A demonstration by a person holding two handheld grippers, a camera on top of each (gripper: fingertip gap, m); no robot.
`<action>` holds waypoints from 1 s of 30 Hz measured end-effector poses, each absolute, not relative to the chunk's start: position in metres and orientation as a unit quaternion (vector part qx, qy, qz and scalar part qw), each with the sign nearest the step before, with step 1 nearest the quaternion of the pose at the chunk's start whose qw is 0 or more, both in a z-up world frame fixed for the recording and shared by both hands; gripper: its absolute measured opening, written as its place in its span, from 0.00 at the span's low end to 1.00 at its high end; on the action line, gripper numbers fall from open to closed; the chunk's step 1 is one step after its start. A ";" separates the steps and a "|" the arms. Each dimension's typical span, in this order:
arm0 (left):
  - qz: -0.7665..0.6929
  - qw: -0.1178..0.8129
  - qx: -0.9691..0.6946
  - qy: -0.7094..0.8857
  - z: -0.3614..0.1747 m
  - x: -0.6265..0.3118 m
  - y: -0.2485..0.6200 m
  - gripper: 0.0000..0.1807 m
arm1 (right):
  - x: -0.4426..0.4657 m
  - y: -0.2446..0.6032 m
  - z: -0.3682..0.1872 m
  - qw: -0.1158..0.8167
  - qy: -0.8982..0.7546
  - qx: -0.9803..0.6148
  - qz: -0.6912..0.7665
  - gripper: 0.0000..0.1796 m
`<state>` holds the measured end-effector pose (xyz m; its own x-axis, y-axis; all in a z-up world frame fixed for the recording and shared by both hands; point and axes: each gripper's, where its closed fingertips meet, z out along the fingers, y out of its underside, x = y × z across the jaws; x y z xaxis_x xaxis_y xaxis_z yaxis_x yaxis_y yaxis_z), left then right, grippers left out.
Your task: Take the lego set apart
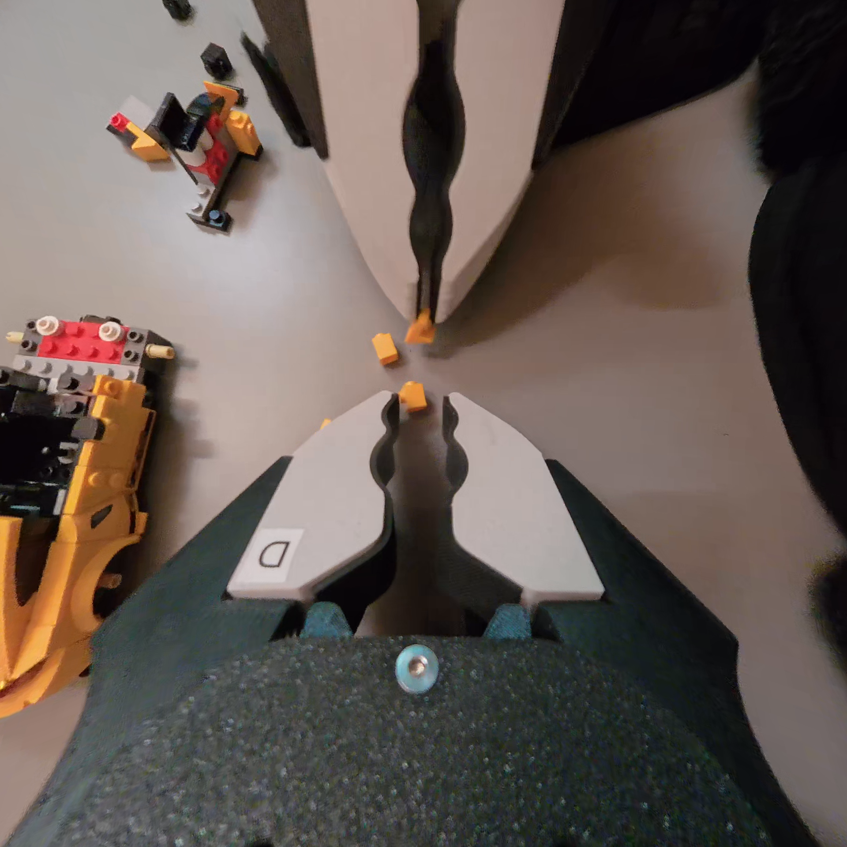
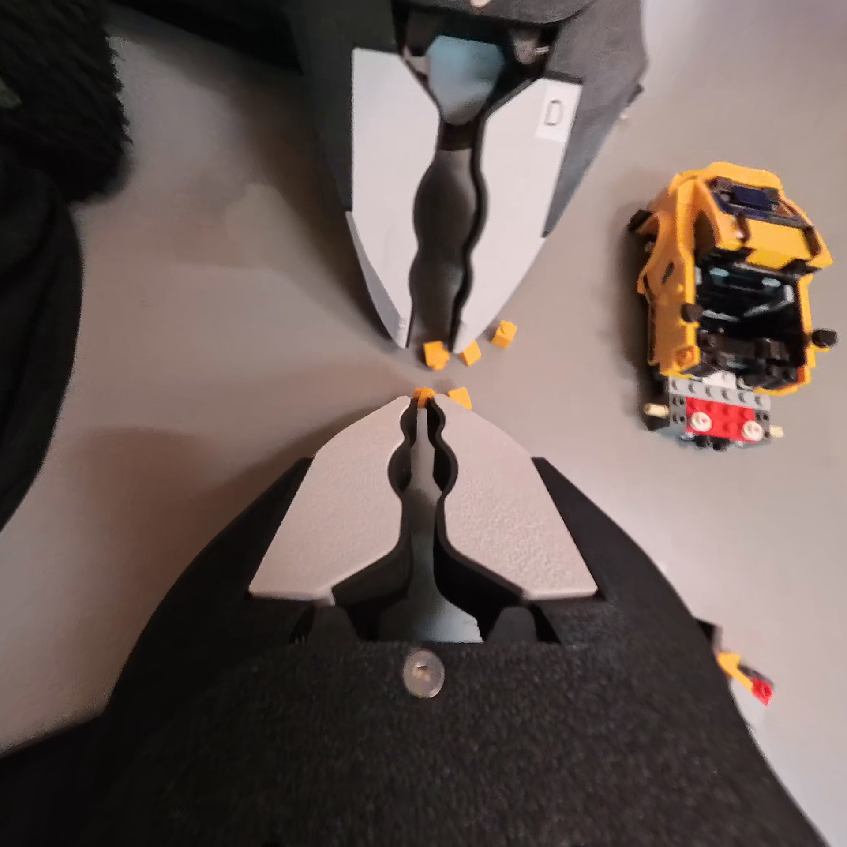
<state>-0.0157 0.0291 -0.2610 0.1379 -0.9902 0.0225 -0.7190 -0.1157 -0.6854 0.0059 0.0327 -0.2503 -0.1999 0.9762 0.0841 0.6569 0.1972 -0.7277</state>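
Dim, warm indoor light, wide-angle views.
Soft shadows fall on the matte grey tabletop (image 1: 596,366); edges bow and blur, with the right wrist view softer.

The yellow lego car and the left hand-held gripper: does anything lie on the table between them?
No. In the left wrist view only bare grey table lies between the yellow lego car and the left hand-held gripper.

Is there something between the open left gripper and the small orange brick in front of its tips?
No. The orange brick lies just past the left gripper, by its left fingertip, and nothing visible blocks it.
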 end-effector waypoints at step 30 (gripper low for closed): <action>-0.228 0.276 -0.736 0.575 -0.268 -0.023 0.045 0.24 | 0.032 0.106 -0.177 0.463 -0.565 -0.607 0.313 0.08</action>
